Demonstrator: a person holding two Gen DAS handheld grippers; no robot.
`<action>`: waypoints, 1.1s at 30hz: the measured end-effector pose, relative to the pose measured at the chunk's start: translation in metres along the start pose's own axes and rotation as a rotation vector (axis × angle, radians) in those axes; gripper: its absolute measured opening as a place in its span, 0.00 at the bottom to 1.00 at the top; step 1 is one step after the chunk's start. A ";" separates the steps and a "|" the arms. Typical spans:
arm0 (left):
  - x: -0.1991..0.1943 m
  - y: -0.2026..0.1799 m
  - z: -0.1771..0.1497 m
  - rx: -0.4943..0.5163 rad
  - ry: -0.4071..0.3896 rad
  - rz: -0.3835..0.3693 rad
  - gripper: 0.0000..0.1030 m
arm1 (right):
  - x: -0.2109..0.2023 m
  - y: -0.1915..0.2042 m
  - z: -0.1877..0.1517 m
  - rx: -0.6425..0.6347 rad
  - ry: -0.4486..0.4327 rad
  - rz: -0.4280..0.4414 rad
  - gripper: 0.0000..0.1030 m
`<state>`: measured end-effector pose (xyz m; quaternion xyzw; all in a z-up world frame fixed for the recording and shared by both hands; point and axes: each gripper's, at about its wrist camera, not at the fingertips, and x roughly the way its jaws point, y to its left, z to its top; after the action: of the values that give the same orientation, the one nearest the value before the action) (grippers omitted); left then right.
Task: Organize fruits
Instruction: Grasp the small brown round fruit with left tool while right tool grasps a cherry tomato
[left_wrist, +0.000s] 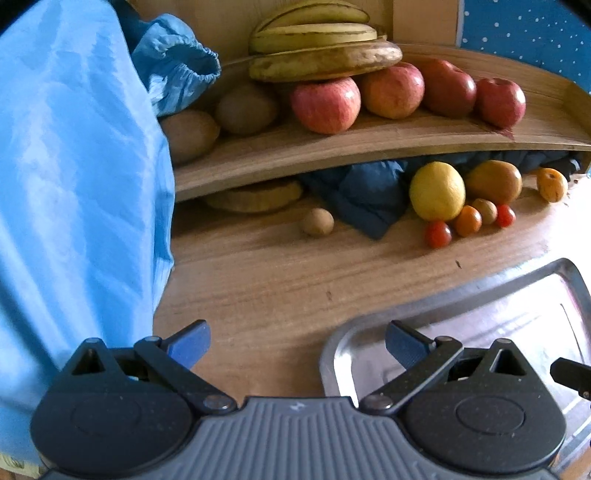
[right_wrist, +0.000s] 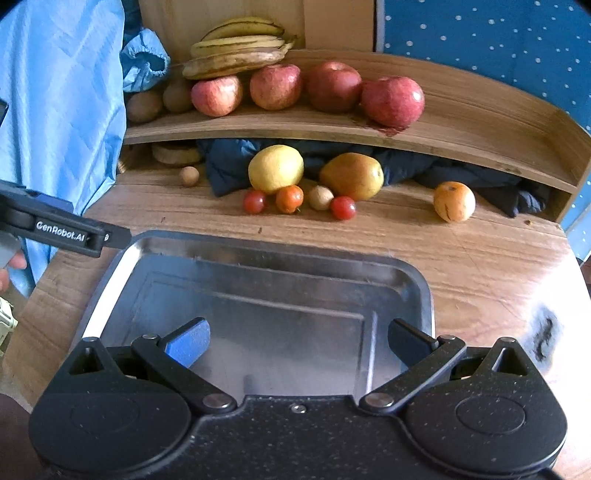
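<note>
Wood-grain table (right_wrist: 480, 266) fills both views, with a curved wooden shelf (right_wrist: 480, 122) raised along its far edge and a blue dotted wall behind. On the shelf, four red apples (right_wrist: 332, 86) sit in a row; a bunch of bananas (right_wrist: 236, 55) rests on the leftmost apple at the shelf's left end, and two kiwis (right_wrist: 144, 105) lie just beside it, next to a bunched light-blue cloth (right_wrist: 144, 61). Under the shelf a dark blue jacket (right_wrist: 236, 162) is stuffed along the table's far edge. In front of it lie a lemon (right_wrist: 275, 168) and a mango (right_wrist: 352, 175) near the middle, with two tomatoes (right_wrist: 255, 201), a small orange fruit (right_wrist: 289, 197) and a small brown fruit (right_wrist: 320, 196) just before them. An orange (right_wrist: 454, 201) sits apart toward the right edge, and a small round brown fruit (right_wrist: 189, 176) toward the left. A steel tray (right_wrist: 236, 247) lies at the table's near edge with nothing in it. The right gripper (right_wrist: 297, 345) hangs over the tray, jaws spread wide and holding nothing. The left gripper (left_wrist: 297, 345) sits over the tray's left rim, jaws likewise spread and bare. A light-blue sheet (left_wrist: 74, 184) hangs at the table's left edge.
</note>
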<state>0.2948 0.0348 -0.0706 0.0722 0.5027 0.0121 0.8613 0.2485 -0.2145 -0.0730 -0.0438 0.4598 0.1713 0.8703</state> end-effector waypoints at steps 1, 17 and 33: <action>0.004 0.001 0.004 0.005 -0.001 0.002 0.99 | 0.003 0.001 0.003 0.000 0.000 -0.002 0.99; 0.064 0.023 0.049 0.030 0.004 -0.035 0.99 | 0.053 0.028 0.053 0.032 -0.033 0.037 0.98; 0.095 0.023 0.070 0.038 -0.006 -0.154 0.95 | 0.092 0.037 0.082 0.049 0.002 0.062 0.71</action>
<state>0.4034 0.0582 -0.1158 0.0495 0.5044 -0.0641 0.8596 0.3478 -0.1367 -0.0982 -0.0086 0.4659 0.1867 0.8649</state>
